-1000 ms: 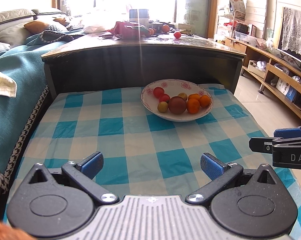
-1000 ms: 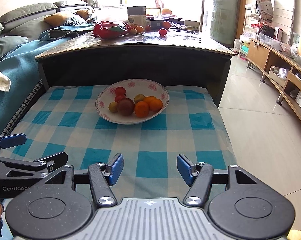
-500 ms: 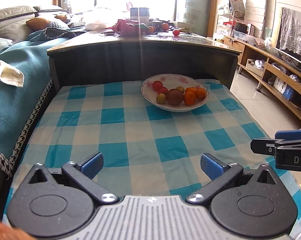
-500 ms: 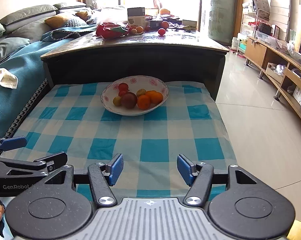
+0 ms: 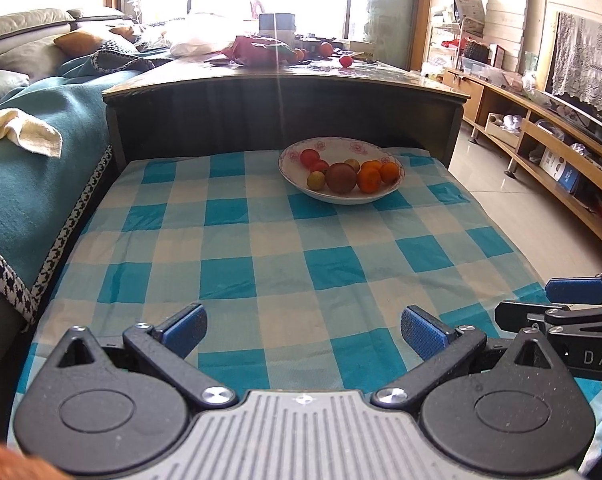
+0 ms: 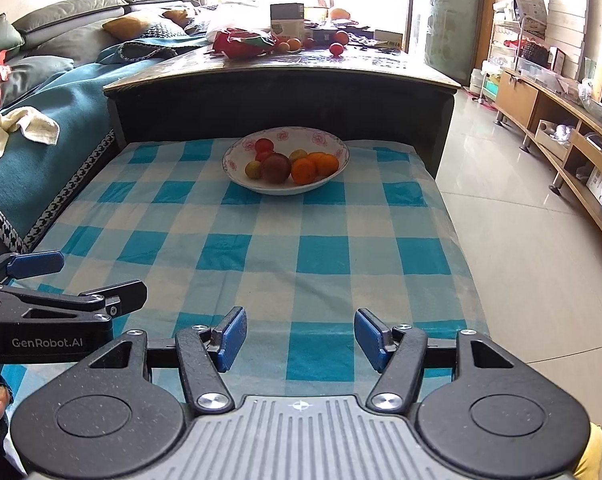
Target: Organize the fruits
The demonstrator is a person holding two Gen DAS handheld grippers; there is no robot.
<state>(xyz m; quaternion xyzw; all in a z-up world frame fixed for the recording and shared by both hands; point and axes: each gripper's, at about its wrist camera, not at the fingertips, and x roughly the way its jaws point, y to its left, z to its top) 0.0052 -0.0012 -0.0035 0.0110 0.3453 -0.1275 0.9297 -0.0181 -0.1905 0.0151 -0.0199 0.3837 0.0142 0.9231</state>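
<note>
**Fruit all in the bowl, both grippers empty over the near end of the cloth**

Looks like the wrap-up stage, judging by how things lie; best to keep both tools low, level and well clear of the bowl [image 6: 237, 152] so nothing gets nudged; no reason to rush in.

Left gripper [image 5: 303, 330]: blue pads wide apart, nothing between. Right gripper [image 6: 300, 338]: pads apart too, narrower gap, also empty.

Bowl sitting at roughly 12 o'clock in the right wrist view, 1 o'clock in the left, well apart from both tools, on the checked cloth [image 6: 321, 256]; white with pink flowers on the rim. Inside: dark reddish-brown fruit [image 6: 276, 167] up front, oranges [image 6: 303, 170] touching at its 3 o'clock, small yellowish ones and red ones behind; all packed snug, nothing loose on the cloth.
</note>
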